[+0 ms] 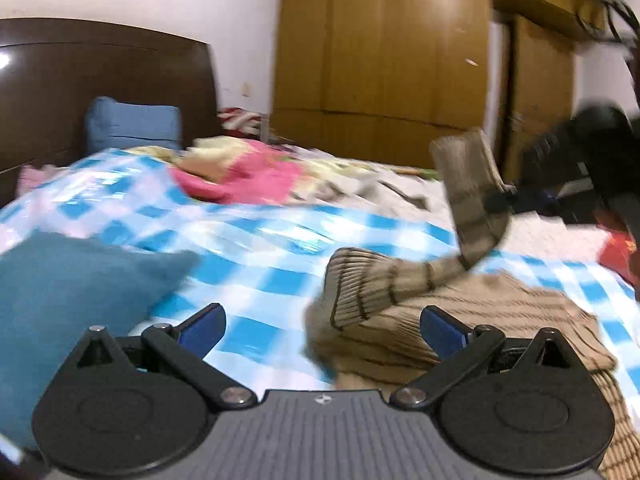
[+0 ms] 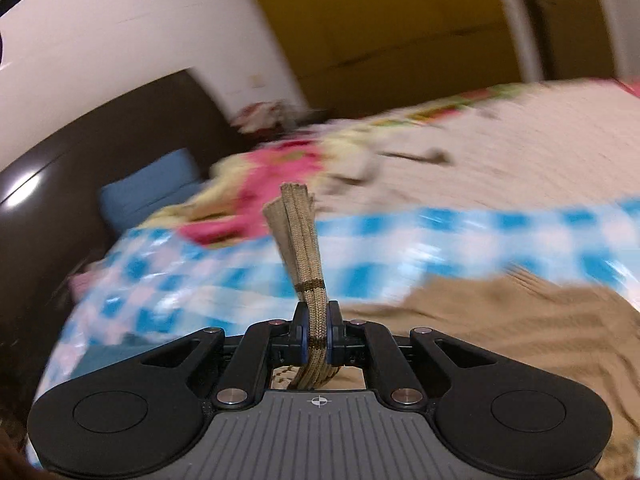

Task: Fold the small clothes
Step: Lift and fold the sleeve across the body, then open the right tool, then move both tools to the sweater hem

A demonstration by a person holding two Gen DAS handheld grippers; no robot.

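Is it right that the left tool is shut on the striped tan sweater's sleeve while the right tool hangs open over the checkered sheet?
No, the sides are swapped. The right wrist view shows the right tool shut on the sleeve; the left wrist view shows the left tool open over the checkered sheet.

Bedroom, white wall [image 1: 160,4] at 11 o'clock. Dark brown headboard [image 1: 100,76] at 9 to 10 o'clock, light glare on its left edge. Tall yellow-brown wooden wardrobe [image 1: 380,60] at 12 to 1 o'clock, glossy, lamp reflection on door. Bed takes lower half: blue-white checked sheet [image 1: 248,240], blue pillow [image 1: 132,124] against headboard, cream quilt [image 2: 520,152] at 2 o'clock. Motion blur throughout.
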